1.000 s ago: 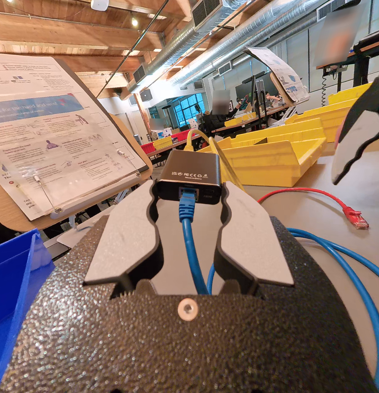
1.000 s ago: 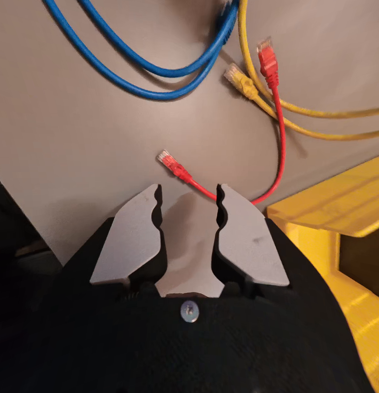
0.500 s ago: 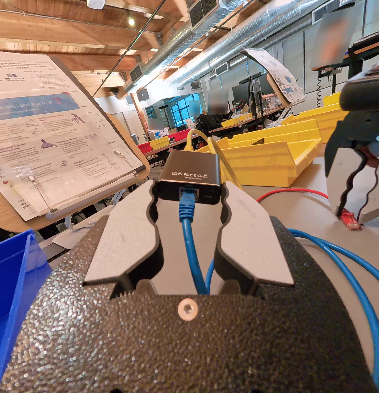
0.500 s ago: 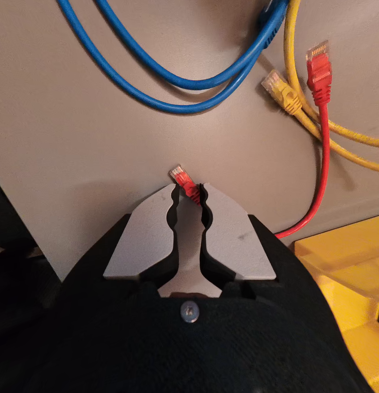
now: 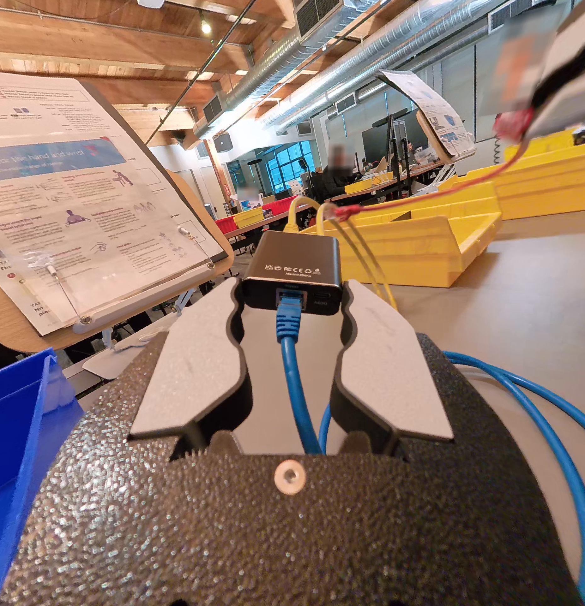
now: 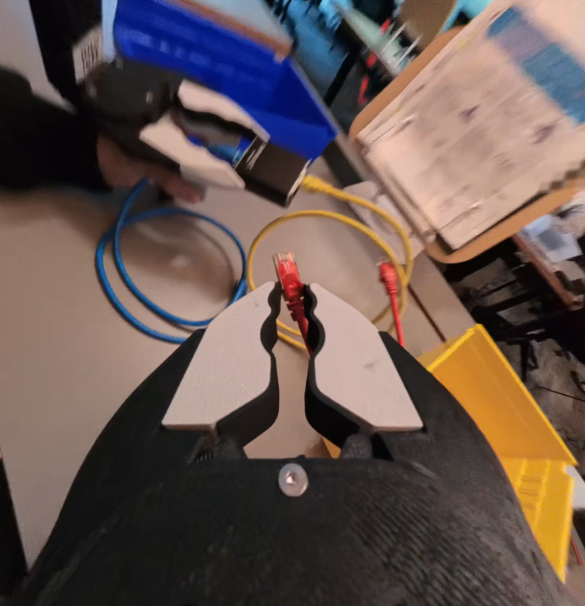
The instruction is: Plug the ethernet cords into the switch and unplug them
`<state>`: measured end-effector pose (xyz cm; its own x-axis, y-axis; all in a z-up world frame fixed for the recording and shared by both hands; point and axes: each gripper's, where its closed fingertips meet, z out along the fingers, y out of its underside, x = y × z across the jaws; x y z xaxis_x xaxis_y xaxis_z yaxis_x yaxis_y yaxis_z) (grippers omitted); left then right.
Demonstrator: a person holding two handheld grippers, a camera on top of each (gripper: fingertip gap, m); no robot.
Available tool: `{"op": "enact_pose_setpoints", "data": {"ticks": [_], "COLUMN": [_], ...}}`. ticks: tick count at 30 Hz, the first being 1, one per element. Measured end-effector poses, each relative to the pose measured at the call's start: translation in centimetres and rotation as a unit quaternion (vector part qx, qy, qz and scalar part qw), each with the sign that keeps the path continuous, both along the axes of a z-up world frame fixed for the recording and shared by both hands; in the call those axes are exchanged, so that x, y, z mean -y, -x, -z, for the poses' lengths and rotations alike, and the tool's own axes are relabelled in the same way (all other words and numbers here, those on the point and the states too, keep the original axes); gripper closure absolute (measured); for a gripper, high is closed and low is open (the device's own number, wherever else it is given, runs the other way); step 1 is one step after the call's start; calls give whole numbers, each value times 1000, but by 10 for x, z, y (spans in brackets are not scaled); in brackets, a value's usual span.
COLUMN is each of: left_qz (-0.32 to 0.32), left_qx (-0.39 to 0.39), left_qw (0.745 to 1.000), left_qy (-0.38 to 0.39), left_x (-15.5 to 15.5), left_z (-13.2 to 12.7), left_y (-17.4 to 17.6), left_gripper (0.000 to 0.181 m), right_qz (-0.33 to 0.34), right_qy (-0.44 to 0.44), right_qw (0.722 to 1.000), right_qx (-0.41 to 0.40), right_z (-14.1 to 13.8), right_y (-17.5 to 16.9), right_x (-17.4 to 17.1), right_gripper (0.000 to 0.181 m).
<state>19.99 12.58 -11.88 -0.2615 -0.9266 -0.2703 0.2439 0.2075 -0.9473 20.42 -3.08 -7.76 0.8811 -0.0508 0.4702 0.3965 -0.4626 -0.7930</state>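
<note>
My left gripper is shut on the black switch and holds it above the grey table. A blue cord is plugged into its near port. A yellow cord is plugged into its far end. My right gripper is shut on a red cord's plug, held in the air with its clear tip pointing forward, to the right of the switch. The right gripper shows blurred at the upper right of the left wrist view. The red cord's other plug is free.
Yellow bins stand to the right. A blue bin and a tilted wooden stand with a printed sheet are on the left. Blue and yellow cord loops lie on the table.
My right gripper closed on the red plug on the table, lifted it and swung up to face the switch. My left gripper kept hold of the switch and barely moved.
</note>
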Motion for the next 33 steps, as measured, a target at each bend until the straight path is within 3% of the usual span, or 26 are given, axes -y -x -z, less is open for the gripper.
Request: {"op": "enact_pose_setpoints", "data": {"ticks": [3, 5, 9, 11, 14, 19, 21, 25, 28, 29, 31, 33], "left_qz": [0, -2, -11, -11, -9, -9, -10, -9, -5, -5, -3, -2], "left_qx": [1, 0, -4, -5, -8, -9, -8, -8, -9, -10, -9, -9], "left_qw": [1000, 1000, 1000, 1000, 1000, 1000, 1000, 1000, 1000, 1000, 1000, 1000], "left_qy": [2, 1, 4, 9, 10, 10, 11, 14, 13, 13, 12, 12], "left_x": [0, -1, -4, -5, -5, -5, -7, -7, -6, -5, -5, -5], "left_z": [0, 1, 2, 3, 4, 5, 4, 4, 4, 4, 4, 4], "left_y": [0, 0, -2, -2, -3, -3, -3, -2, -2, -2, -2, -2], "left_gripper": [125, 124, 124, 125, 124, 124, 124, 124, 124, 124, 124, 124], "right_qz": [3, 53, 108, 138, 177, 253, 278, 274, 267, 269, 293, 311], "right_qy": [-88, -164, -202, -220, -246, -384, -402, -439, -391, -361, -310, -273], "right_qw": [995, 981, 966, 961, 949, 868, 842, 818, 830, 838, 853, 874], "right_qx": [-46, -85, -120, -91, -90, -188, -228, -250, -294, -309, -302, -254], "right_z": [-45, -73, -83, -86, -79, -57, -41, -23, 4, 13, 21, 19], "right_y": [16, 9, -4, -18, -54, -139, -163, -188, -197, -197, -198, -192], "right_x": [25, 49, 93, 109, 121, 131, 126, 100, 72, 64, 58, 61], "right_gripper": [169, 169, 169, 169, 169, 169, 169, 169, 169, 161, 128, 114]}}
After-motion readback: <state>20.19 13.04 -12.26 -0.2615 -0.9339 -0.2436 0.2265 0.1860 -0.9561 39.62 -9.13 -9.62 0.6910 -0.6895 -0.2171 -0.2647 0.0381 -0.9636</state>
